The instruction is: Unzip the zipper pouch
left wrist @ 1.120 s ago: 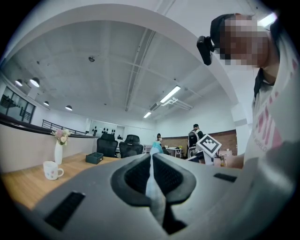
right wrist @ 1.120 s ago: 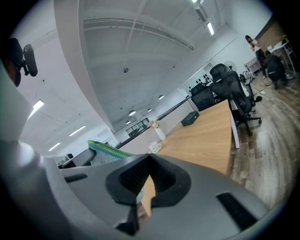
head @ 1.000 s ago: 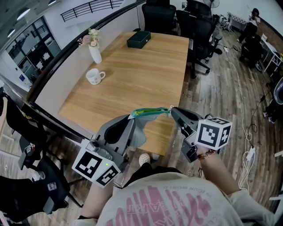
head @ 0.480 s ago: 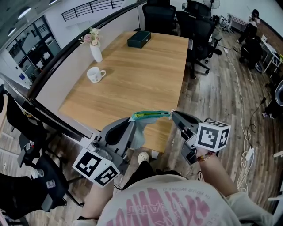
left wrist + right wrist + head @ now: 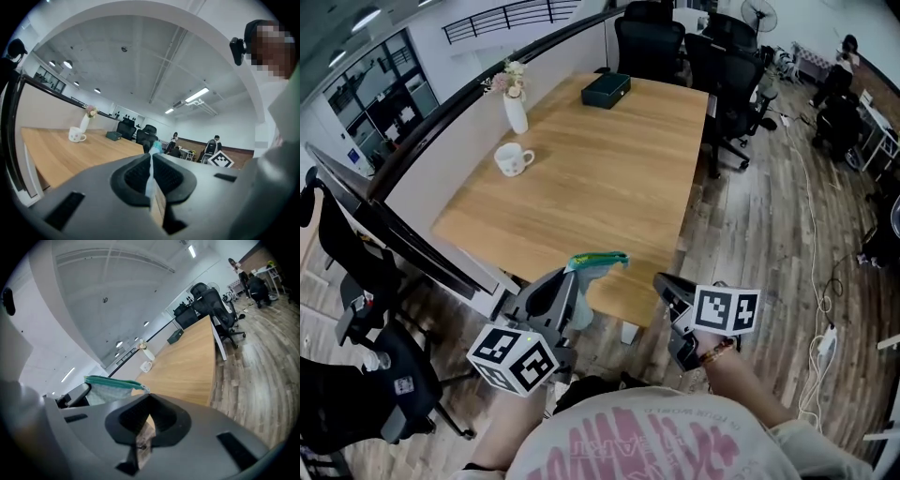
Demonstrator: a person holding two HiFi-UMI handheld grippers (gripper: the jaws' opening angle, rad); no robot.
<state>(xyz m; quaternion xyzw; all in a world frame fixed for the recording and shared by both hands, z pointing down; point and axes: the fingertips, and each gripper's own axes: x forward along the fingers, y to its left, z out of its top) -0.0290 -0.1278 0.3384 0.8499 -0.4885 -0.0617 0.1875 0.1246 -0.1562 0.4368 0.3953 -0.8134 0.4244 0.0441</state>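
Observation:
A pale fabric zipper pouch (image 5: pixel 586 281) with a green zipper edge (image 5: pixel 598 260) hangs at the near edge of the wooden table (image 5: pixel 609 178). My left gripper (image 5: pixel 572 283) is shut on its left end. In the left gripper view, thin pale fabric (image 5: pixel 150 174) runs between the closed jaws of the left gripper (image 5: pixel 151 158). My right gripper (image 5: pixel 662 281) is to the right of the pouch, apart from it, shut with nothing in it. The right gripper view shows the pouch (image 5: pixel 110 384) off to the left of the right gripper (image 5: pixel 149 401).
On the table stand a white mug (image 5: pixel 513 159), a white vase with flowers (image 5: pixel 516 105) and a dark green box (image 5: pixel 607 90). Black office chairs (image 5: pixel 727 56) line the far and right sides. Another chair (image 5: pixel 356 309) stands at my left. Cables lie on the wood floor (image 5: pixel 811 234).
My right gripper has come off the zipper end and drawn back to the right and toward me. The pouch's top looks shorter, and both grippers sit lower in the view.

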